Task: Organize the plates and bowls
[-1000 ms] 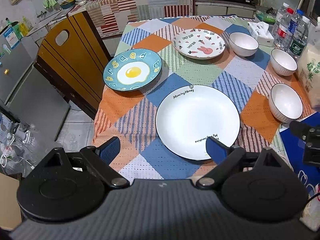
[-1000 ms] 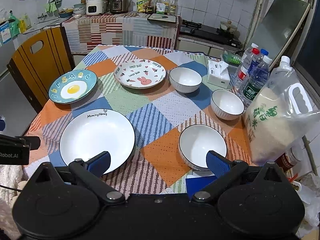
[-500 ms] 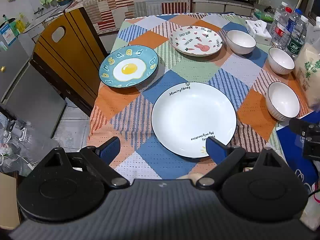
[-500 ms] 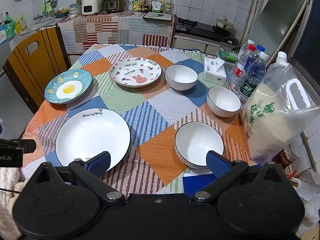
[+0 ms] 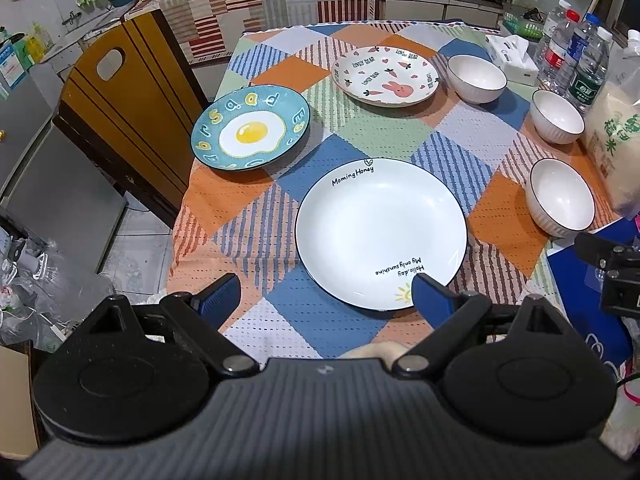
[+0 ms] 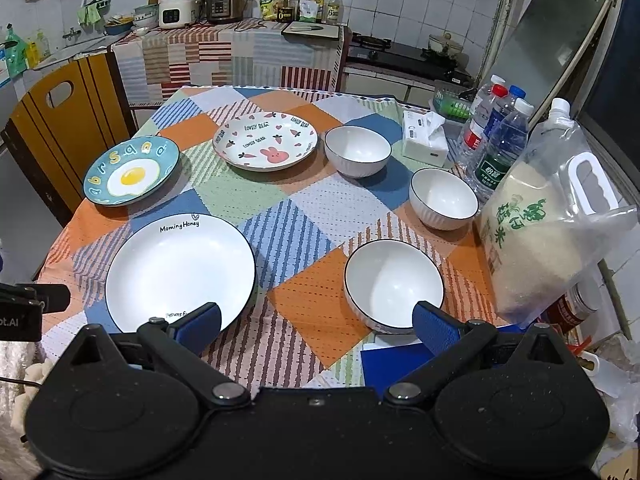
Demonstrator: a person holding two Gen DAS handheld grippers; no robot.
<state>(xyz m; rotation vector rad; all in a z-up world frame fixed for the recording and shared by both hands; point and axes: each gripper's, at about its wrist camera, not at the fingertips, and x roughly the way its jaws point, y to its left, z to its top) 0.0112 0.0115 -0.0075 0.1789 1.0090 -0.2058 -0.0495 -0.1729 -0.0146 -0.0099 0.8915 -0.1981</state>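
Three plates lie on the checked tablecloth: a large white plate (image 5: pixel 380 232) (image 6: pixel 180 272) at the near edge, a blue fried-egg plate (image 5: pixel 251 127) (image 6: pixel 131 171) at the left, and a bunny plate (image 5: pixel 386 76) (image 6: pixel 266 146) further back. Three white bowls stand along the right: near (image 5: pixel 562 198) (image 6: pixel 394 284), middle (image 5: pixel 557 117) (image 6: pixel 443 199), far (image 5: pixel 477 79) (image 6: pixel 357 151). My left gripper (image 5: pixel 324 298) is open and empty, above the table's near edge by the white plate. My right gripper (image 6: pixel 316 324) is open and empty, just short of the near bowl.
A bag of rice (image 6: pixel 548 236), water bottles (image 6: pixel 500 144) and a tissue box (image 6: pixel 425 141) crowd the table's right side. A blue folder (image 6: pixel 396 364) lies at the near right corner. A wooden chair (image 5: pixel 120 92) stands left of the table.
Both grippers have drawn back and up a little, so the table shows further away. Nothing on the table has moved and both grippers stay open.
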